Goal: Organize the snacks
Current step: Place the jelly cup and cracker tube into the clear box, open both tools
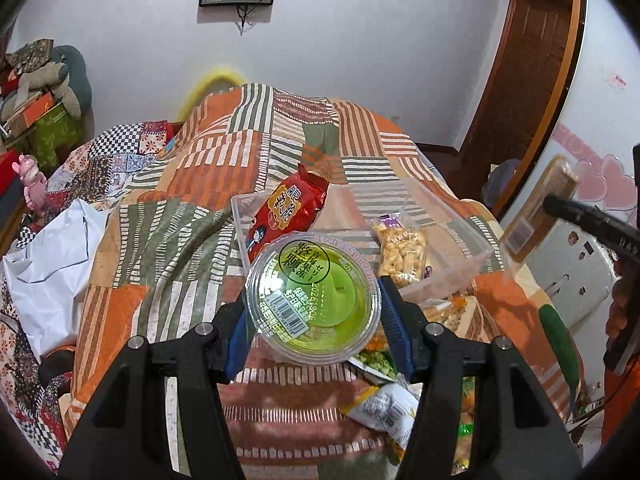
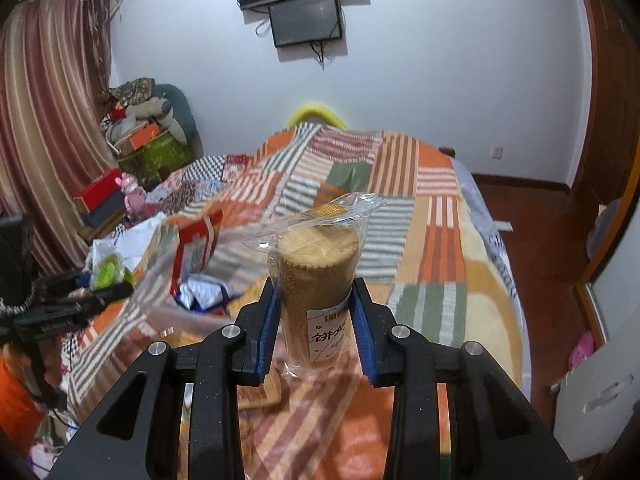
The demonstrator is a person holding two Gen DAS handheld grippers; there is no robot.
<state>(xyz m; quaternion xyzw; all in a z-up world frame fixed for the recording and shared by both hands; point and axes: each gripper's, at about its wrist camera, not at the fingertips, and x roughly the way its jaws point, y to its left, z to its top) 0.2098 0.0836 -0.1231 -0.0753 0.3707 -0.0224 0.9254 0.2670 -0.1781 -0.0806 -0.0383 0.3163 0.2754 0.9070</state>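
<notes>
My left gripper [image 1: 314, 316] is shut on a clear green jelly cup [image 1: 314, 294] and holds it above the bed, just in front of a clear plastic bin [image 1: 444, 216]. The bin holds a red snack packet [image 1: 290, 210] and a bag of puffed snacks [image 1: 402, 248]. My right gripper [image 2: 316, 320] is shut on a clear-wrapped stack of round biscuits [image 2: 316, 276], held upright above the quilt. The biscuit pack shows blurred at the right of the left wrist view [image 1: 538, 208]. The left gripper with the jelly cup [image 2: 110, 272] shows at the left of the right wrist view.
A striped patchwork quilt [image 1: 224, 152] covers the bed. Loose snack packets [image 1: 384, 404] lie under and right of the left gripper. A white bag [image 1: 52, 264] lies at the left. Boxes and cushions [image 2: 148, 140] are stacked by the curtain. A wooden door [image 1: 528, 60] is at the right.
</notes>
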